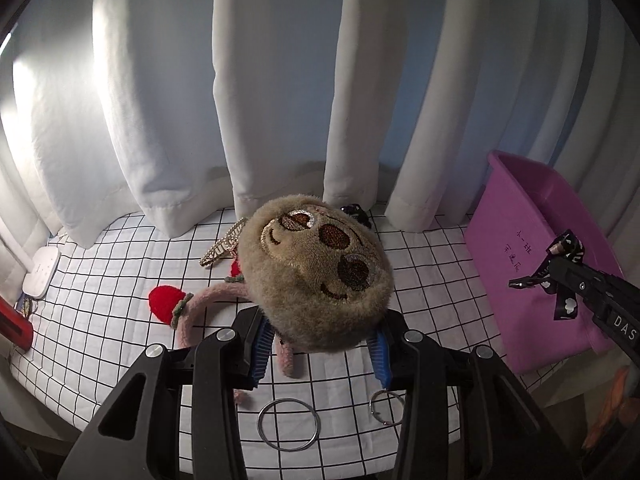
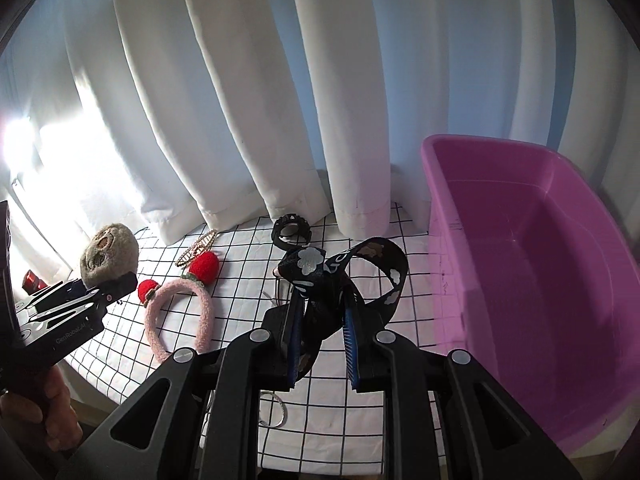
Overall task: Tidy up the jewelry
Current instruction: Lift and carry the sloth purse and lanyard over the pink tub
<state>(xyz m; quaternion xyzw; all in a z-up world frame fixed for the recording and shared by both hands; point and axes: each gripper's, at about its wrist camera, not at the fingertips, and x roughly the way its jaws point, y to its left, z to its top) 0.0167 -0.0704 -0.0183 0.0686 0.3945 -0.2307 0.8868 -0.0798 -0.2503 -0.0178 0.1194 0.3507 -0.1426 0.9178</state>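
White curtains hang behind a surface (image 2: 320, 432) covered in a white cloth with a black grid.

Going left to right:

- A white flat device (image 1: 40, 274) and a red object (image 1: 16, 326) sit at the far left edge.
- Next comes a pink plush headband (image 2: 176, 316) with red strawberry-like ears. A gold hair clip (image 1: 224, 247) lies just behind it.
- Our left gripper (image 1: 318, 350) has its jaws part-open and closed on a furry brown plush face (image 1: 324, 272), held clear above the cloth.
- Two metal rings (image 1: 289, 424) lie on the cloth below that gripper.
- A black bracelet (image 2: 291, 232) rests near the curtain hem.
- Our right gripper (image 2: 322, 354) has its jaws nearly closed, pinching a black ribbon bow (image 2: 340, 284) printed with pale cloud shapes. The bow's loops stand up ahead of the pads.
- A purple plastic bin (image 2: 452, 240) stands at the far right. The part of its inside that we can see is empty.

Key relation: the bin lies directly right of the right gripper, and its near wall is just beside the bow. The left gripper is well apart from it, with the headband and the right gripper in between.

We judge that the right hand should reach the bin first. The plush should cross over afterward, passing above the rim.
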